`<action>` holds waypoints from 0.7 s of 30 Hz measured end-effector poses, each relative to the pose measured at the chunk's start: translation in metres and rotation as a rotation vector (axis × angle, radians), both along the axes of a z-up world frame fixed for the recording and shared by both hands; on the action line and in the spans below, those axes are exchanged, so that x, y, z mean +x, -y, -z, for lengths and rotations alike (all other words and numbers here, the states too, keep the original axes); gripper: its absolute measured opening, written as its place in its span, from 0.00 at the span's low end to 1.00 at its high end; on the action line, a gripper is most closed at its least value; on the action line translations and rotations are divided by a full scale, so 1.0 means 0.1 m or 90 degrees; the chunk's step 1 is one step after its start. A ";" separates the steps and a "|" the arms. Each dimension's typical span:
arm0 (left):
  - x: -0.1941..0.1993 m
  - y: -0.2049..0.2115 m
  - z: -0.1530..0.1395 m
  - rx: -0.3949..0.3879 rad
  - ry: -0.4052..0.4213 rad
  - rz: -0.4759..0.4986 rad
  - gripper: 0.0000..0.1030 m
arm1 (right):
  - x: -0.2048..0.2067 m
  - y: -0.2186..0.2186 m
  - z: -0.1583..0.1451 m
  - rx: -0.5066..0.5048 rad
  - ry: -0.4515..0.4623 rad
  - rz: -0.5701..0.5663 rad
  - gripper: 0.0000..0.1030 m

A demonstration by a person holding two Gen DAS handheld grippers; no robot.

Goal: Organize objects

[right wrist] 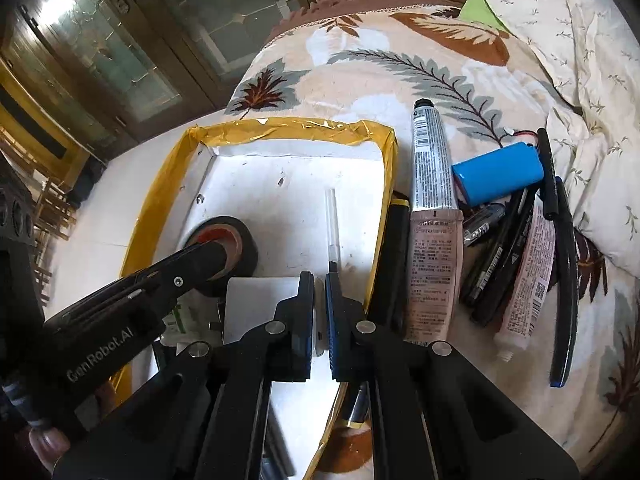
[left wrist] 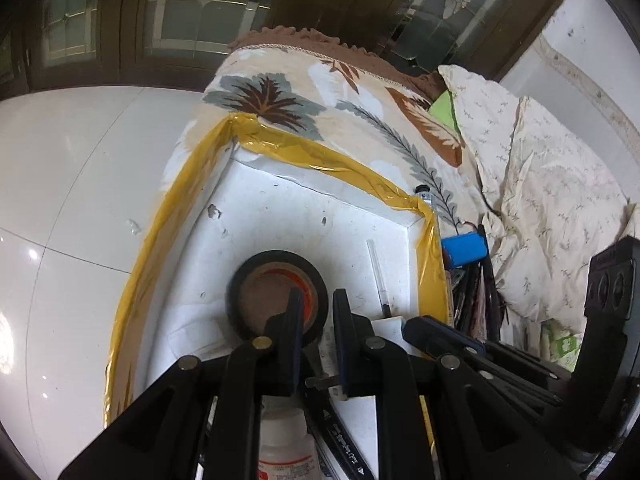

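dark glass-paned cabinet doors stand behind a bed covered in a leaf-patterned cream blanket [right wrist: 360, 76]. on it sits a white foam tray edged with yellow tape [right wrist: 288, 130]. the left tool [left wrist: 317, 312] grips the wall of a black roll of electrical tape [left wrist: 276, 292] lying inside the tray, one finger in its core. the right tool [right wrist: 320, 292] is nearly closed over a thin white piece beside a white box [right wrist: 260, 304]. just right of the tray lie a grey and pink tube [right wrist: 434, 216], a blue battery pack [right wrist: 498, 172] and black pens [right wrist: 494, 272].
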State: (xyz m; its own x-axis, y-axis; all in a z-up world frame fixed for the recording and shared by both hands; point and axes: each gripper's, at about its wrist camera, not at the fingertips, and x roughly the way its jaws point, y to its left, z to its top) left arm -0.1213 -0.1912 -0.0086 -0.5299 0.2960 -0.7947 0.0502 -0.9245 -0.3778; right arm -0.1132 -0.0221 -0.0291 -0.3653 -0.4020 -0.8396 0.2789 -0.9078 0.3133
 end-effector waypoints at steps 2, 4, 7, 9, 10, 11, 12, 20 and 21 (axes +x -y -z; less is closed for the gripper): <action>0.06 0.00 -0.08 0.018 -0.016 -0.001 0.13 | 0.03 -0.04 -0.02 -0.028 0.006 -0.002 0.06; 0.15 -0.09 -0.19 0.009 -0.029 0.007 0.13 | 0.10 -0.14 -0.08 -0.044 -0.005 -0.006 0.06; 0.33 -0.35 -0.30 0.021 -0.042 0.032 0.21 | 0.28 -0.40 -0.17 -0.075 -0.025 -0.011 0.07; 0.44 -0.64 -0.30 0.004 -0.033 0.054 0.38 | 0.40 -0.59 -0.19 -0.060 -0.048 -0.007 0.17; 0.48 -0.74 -0.29 0.009 -0.033 0.066 0.39 | 0.45 -0.74 -0.17 -0.057 -0.046 0.005 0.25; 0.52 -0.87 -0.28 0.011 -0.038 0.089 0.39 | 0.47 -0.86 -0.14 -0.062 -0.038 0.012 0.26; 0.57 -1.04 -0.27 0.001 -0.039 0.114 0.39 | 0.50 -1.00 -0.12 -0.069 -0.036 0.026 0.26; 0.75 -1.38 -0.12 -0.024 -0.051 0.143 0.39 | 0.41 -1.64 0.02 -0.062 -0.028 0.083 0.26; 0.75 -1.40 -0.09 -0.036 -0.044 0.145 0.39 | 0.36 -1.66 0.04 -0.052 -0.036 0.093 0.26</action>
State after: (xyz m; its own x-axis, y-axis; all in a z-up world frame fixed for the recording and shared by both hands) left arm -0.0464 -0.0516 0.0000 -0.5085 0.3694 -0.7778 -0.1857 -0.9291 -0.3199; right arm -0.0771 0.1438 -0.0333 -0.4701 -0.4077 -0.7828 0.1652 -0.9119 0.3757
